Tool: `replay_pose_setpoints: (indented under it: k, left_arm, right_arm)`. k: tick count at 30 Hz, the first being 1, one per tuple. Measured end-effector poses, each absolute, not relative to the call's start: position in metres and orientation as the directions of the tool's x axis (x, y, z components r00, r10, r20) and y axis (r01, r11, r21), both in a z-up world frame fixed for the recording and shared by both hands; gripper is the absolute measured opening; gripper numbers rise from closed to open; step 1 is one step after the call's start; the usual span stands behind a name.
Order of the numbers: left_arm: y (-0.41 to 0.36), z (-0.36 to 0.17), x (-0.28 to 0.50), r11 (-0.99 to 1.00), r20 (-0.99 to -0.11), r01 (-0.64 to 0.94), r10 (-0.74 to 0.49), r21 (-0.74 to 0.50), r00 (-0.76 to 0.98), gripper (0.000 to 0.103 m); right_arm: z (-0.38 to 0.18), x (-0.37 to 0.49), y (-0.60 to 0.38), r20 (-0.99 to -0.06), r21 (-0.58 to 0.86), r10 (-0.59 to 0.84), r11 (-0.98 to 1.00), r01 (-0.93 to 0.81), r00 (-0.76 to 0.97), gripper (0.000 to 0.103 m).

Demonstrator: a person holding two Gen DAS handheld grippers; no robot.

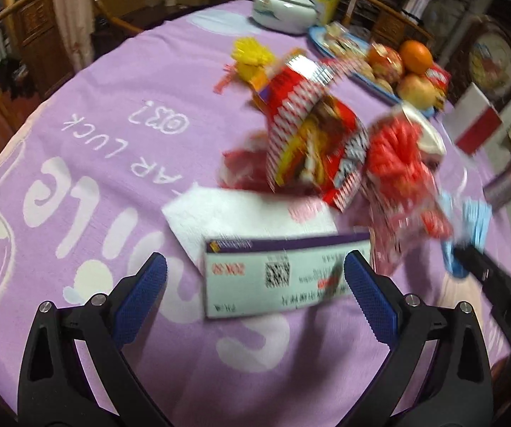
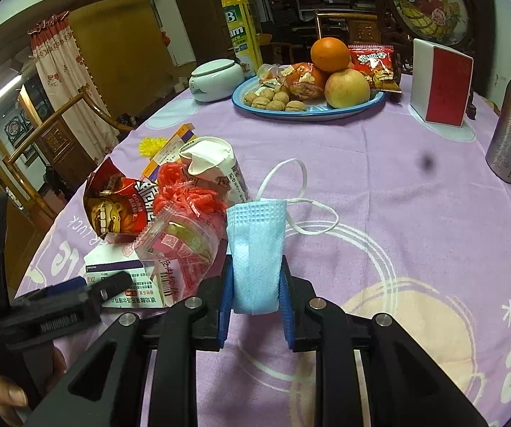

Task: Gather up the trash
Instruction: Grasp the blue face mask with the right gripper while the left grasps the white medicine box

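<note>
Right claw (image 2: 254, 306) of mine pinches a blue face mask (image 2: 256, 249); my left claw (image 1: 255, 284) gapes wide, a ticket (image 1: 287, 274) between its fingers.

One mask (image 2: 255, 249), one orange (image 2: 330, 54)

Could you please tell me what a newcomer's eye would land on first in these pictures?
Probably the blue face mask pinched in the right hand-held gripper, low over the purple tablecloth. Next, the heap of red snack wrappers mid-table, just beyond the open left hand-held gripper and a white ticket. At the far edge sits a fruit plate.
</note>
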State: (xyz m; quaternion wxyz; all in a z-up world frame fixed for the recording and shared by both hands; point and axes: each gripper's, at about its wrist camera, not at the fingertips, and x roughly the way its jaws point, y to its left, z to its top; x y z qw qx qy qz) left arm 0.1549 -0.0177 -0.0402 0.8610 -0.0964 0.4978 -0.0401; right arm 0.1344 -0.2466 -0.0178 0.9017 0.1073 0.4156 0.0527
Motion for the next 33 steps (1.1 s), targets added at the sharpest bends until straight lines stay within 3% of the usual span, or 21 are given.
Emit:
replay_pose_setpoints:
  k: [10,16,24,33]
  left_arm:
    - [0.007,-0.048,0.182,0.967,-0.883,-0.176,-0.087,-0.187,0.462,0.096]
    - [0.011,-0.048,0.159,0.975,-0.888,-0.127,-0.106,-0.180,0.447,0.096]
    - [-0.013,-0.046,0.111,0.983,-0.907,0.076,-0.182,-0.165,0.379,0.096]
    - [-0.019,-0.022,0.089,0.963,-0.879,0.069,-0.266,-0.261,0.396,0.096]
  right_arm:
    - [-0.016,0.133,-0.245,-0.731,0.245,0.200,0.969,-0.022,0.653,0.024]
    - [-0.014,0.130,-0.243,-0.726,0.242,0.202,0.970,-0.031,0.657,0.024]
    - [-0.013,0.128,-0.244,-0.720,0.252,0.209,0.967,-0.032,0.661,0.024]
    - [-0.008,0.125,-0.250,-0.711,0.260,0.207,0.965,-0.022,0.672,0.024]
